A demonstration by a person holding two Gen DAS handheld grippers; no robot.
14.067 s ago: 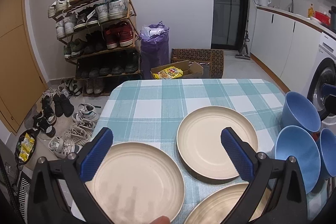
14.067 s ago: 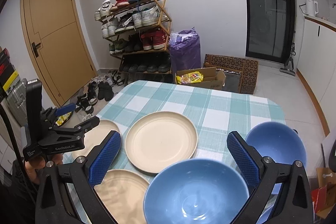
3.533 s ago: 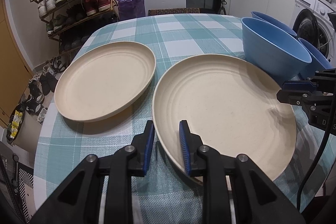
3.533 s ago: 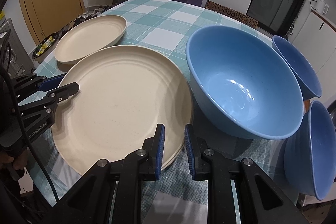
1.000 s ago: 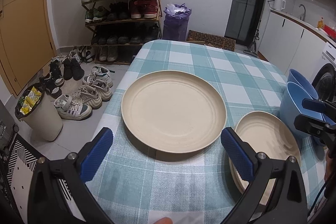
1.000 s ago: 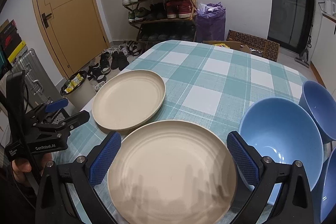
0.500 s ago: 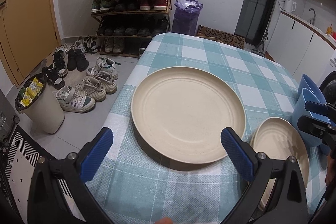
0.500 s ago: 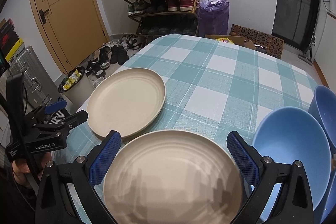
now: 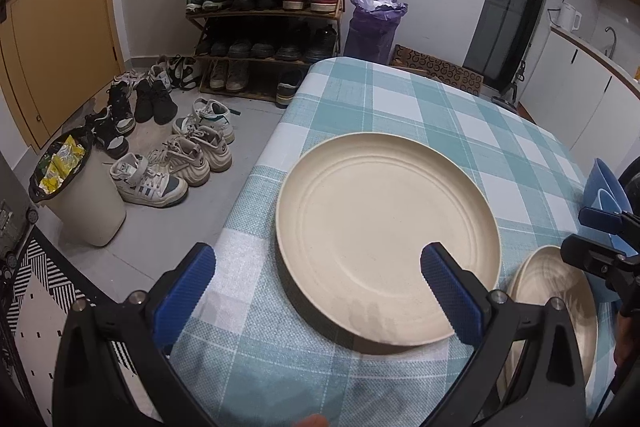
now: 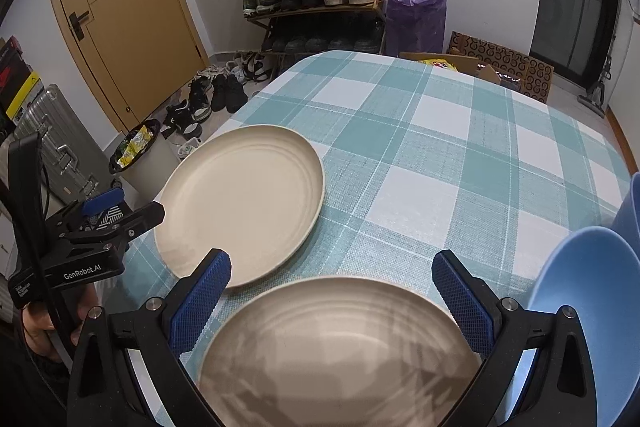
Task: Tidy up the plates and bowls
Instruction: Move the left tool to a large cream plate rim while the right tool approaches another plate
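My left gripper (image 9: 316, 279) is open, with its jaws over the near rim of a large cream plate (image 9: 384, 239) that lies on the checked tablecloth near the table's left edge. A second cream plate (image 9: 556, 299) lies to its right. In the right wrist view that second plate (image 10: 336, 347) lies just below my open right gripper (image 10: 330, 283), and the first plate (image 10: 240, 203) is further out to the left. A blue bowl (image 10: 580, 307) stands right of the near plate, another bowl (image 10: 632, 207) behind it. Neither gripper holds anything.
The table (image 10: 440, 131) has a teal and white checked cloth. Left of it on the floor are a bin (image 9: 76, 195), loose shoes (image 9: 168, 171) and a shoe rack (image 9: 264, 7). My right gripper (image 9: 582, 235) shows at the left view's right edge, my left gripper (image 10: 136, 205) at the right view's left edge.
Both grippers have moved closer to the plates, which look larger now. The jaws have stayed wide apart and the plates and bowls have not moved.
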